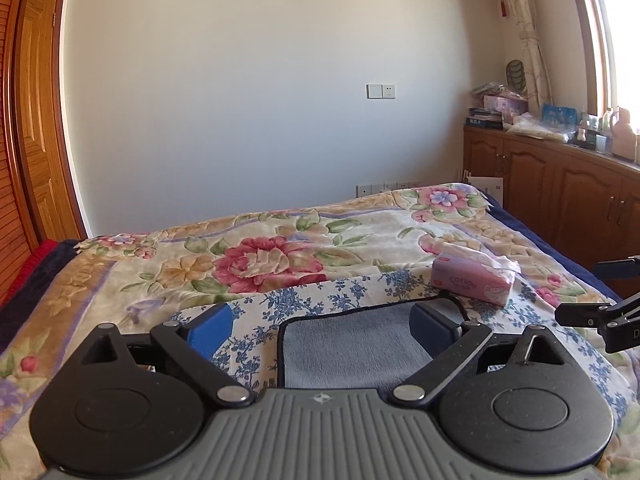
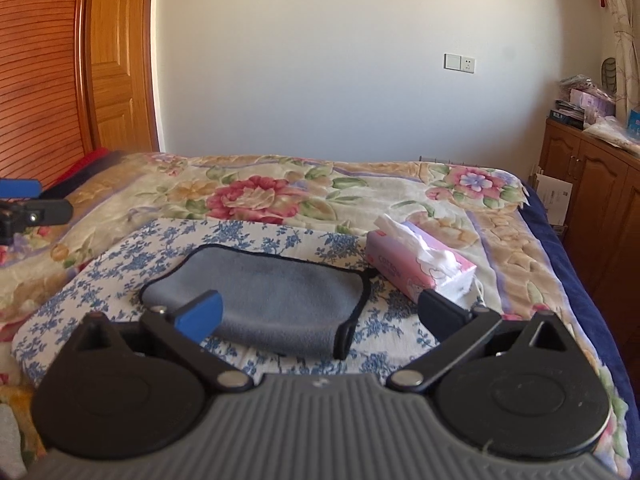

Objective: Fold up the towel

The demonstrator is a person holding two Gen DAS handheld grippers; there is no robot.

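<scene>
The grey towel, edged in black, lies flat on a blue-flowered cloth just ahead of both claws, its right edge curled up. The left claw and the right claw each hang spread wide above it, grasping nothing. The cloth rests on a floral blanket covering the bed. Ahead-right of the claws, a pink tissue pack shows white tissues spilling out. Farther right stands a wooden cabinet with clutter on top.
</scene>
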